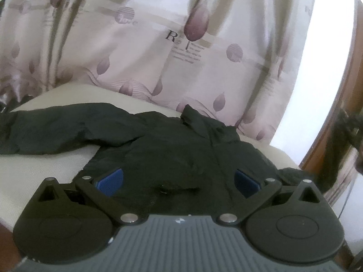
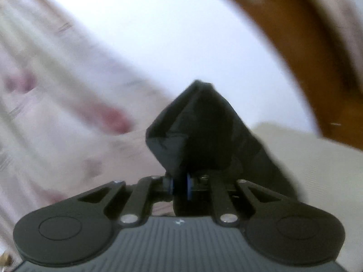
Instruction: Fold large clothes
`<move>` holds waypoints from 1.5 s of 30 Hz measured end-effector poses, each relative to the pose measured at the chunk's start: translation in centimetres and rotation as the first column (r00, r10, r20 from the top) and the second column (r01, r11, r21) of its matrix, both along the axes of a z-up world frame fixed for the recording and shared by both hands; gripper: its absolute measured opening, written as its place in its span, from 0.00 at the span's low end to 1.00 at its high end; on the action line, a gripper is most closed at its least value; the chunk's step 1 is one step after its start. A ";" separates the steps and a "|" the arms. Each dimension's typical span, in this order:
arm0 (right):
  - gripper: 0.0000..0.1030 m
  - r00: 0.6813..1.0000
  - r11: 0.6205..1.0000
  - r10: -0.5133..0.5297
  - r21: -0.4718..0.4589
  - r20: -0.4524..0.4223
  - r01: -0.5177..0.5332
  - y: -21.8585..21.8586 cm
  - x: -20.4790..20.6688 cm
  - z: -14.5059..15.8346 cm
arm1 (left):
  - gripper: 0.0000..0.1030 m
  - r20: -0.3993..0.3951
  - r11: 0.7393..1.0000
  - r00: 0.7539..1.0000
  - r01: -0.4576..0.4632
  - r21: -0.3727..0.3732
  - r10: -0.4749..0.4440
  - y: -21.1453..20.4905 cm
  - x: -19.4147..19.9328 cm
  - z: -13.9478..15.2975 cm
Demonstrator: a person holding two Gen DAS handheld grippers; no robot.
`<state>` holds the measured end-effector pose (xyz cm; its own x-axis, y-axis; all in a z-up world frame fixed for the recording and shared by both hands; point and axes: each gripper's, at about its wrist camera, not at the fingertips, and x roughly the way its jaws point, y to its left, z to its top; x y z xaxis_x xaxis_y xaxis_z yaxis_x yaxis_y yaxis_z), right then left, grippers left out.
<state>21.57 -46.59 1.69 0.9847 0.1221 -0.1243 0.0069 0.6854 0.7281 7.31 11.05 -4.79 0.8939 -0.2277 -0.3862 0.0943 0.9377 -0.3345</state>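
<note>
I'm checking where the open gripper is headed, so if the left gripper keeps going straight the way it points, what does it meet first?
Most likely the black jacket. The left gripper is open, its jaws wide over the jacket's body on the cream surface. It points slightly downward, so the fabric comes well before the patterned curtain, though depth is hard to judge.

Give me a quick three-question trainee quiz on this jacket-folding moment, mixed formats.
1. True or false: the left tongs are clamped on the black jacket.
2. The right tongs are: A) open and empty B) shut on dark fabric C) holding the curtain.
3. Fill in: behind the jacket hangs a patterned ____.

Key: 1 false, they stand open over it. 2 B. 3 curtain.
</note>
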 end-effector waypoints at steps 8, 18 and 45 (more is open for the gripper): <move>0.10 0.941 0.937 0.336 -0.113 0.046 -0.330 18.6 9.6 -0.5 | 1.00 -0.025 1.000 0.999 -0.026 -0.007 0.026 2.1 -0.3 -1.0; 0.10 0.845 0.811 0.498 -0.239 -0.197 -0.534 32.8 12.5 -10.5 | 1.00 -0.092 0.994 0.993 -0.083 -0.069 0.076 5.4 0.4 -2.9; 0.80 0.808 0.456 0.452 -0.680 -0.378 -0.574 33.5 -1.3 -16.0 | 0.91 -0.189 0.910 0.922 -0.372 -0.184 0.338 17.4 2.4 -4.3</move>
